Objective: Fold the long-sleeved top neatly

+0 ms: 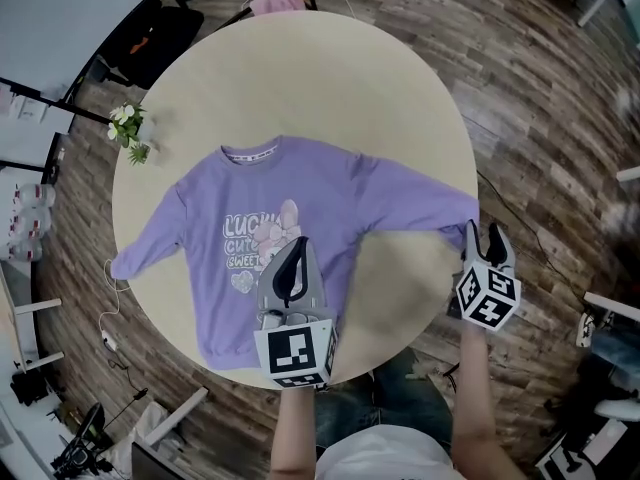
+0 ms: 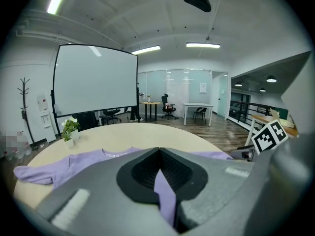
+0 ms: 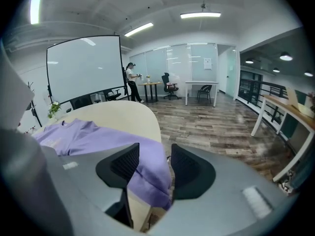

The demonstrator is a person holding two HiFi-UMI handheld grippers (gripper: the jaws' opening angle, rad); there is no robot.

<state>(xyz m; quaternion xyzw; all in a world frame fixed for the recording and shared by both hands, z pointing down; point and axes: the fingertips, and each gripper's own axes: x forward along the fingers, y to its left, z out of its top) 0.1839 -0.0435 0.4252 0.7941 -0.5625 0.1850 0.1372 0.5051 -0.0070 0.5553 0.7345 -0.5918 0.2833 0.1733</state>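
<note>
On the lilac long-sleeved fabric top (image 1: 330,193) I read white chest lettering (image 1: 243,242), partly covered, as "LUCK", "CUT" and "SWEET"; the print on its neckband (image 1: 250,155) is too small for me.

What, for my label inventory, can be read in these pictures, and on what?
"LUCK", "CUT", "SWEET": chest print on the purple sweatshirt, line ends unclear.
Neckband lettering: too small to read.
Sheet on the glass wall: too blurred.

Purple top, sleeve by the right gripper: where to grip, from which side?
Grip the cuff, coming in from beyond the table edge at the right. That end droops over the rim, so a jaw fits on each side; the rest of the sleeve lies flat.
</note>
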